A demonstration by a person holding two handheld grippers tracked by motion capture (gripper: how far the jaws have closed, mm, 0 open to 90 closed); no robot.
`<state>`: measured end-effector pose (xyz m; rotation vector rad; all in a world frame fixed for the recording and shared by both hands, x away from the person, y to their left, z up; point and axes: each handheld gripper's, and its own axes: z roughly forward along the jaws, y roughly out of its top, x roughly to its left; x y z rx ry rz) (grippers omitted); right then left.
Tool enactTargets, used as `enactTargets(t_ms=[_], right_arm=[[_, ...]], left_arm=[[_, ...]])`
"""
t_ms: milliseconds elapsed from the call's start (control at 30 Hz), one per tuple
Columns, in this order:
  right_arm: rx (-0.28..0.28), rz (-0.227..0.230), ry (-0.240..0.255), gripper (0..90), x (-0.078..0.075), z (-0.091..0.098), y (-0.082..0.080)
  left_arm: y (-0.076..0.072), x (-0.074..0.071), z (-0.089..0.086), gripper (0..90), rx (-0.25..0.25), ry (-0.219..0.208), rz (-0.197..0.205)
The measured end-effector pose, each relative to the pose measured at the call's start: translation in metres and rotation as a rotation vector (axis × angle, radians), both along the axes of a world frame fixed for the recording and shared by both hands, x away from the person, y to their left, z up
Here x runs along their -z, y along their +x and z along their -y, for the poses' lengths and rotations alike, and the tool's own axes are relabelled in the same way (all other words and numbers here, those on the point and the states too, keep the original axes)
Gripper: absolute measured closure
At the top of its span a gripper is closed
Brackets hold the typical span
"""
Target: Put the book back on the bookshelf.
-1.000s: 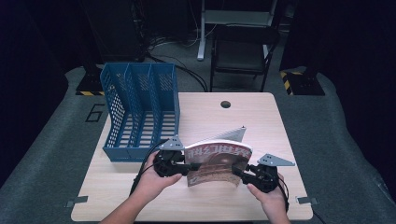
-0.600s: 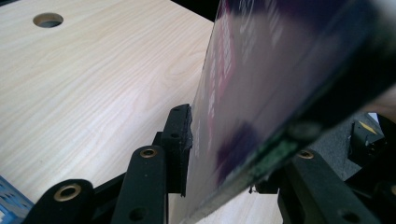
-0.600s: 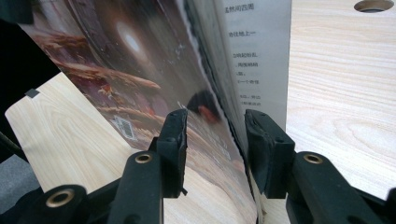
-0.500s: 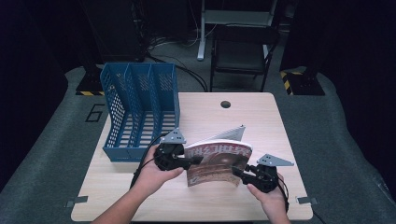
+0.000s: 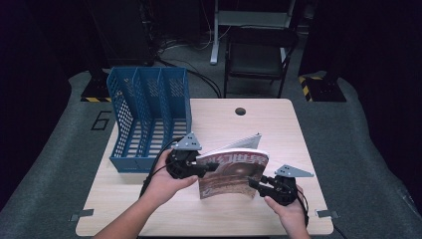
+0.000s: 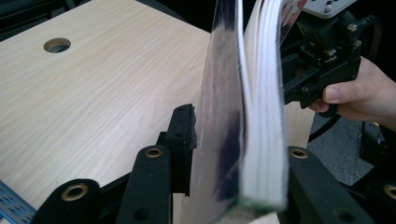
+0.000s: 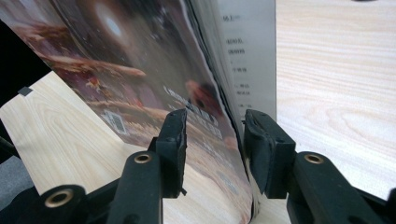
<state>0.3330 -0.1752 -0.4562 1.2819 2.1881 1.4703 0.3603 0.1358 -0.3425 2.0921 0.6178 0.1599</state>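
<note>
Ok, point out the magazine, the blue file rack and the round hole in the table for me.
magazine (image 5: 234, 174), high view, middle of the front cover.
blue file rack (image 5: 135, 163), high view, low front wall.
round hole (image 5: 241, 111), high view, centre of the hole near the table's far edge.

Magazine (image 5: 233, 173) upright on table (image 5: 278, 124), file rack (image 5: 149, 117) behind-left.

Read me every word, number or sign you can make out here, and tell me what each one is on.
"6": white numeral on the grey floor mat, left of the blue file rack.
Large white title characters across the top of the magazine cover: too blurred to read.
Small print lines on the magazine's back cover: too small to read.
</note>
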Motion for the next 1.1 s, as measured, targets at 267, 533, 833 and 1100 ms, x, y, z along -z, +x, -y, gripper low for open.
enactTargets(t_ms=[267,533,833,1100], right_arm=[[-0.017,-0.031,-0.038,59.5,0.005,-0.001,0.001],[-0.038,-0.053,-0.041,70.6,0.006,0.002,0.003],[-0.022,-0.028,-0.046,73.9,0.006,0.0,0.006],[-0.009,-0.014,-0.054,75.8,0.006,-0.001,0.008]], left_arm=[[0.002,-0.009,0.003,67.9,0.006,0.007,0.009],[0.003,-0.014,0.007,75.9,0.026,0.039,0.001],[0.003,-0.021,0.011,76.2,0.043,0.06,0.006],[0.005,-0.025,0.017,76.3,0.044,0.094,-0.002]])
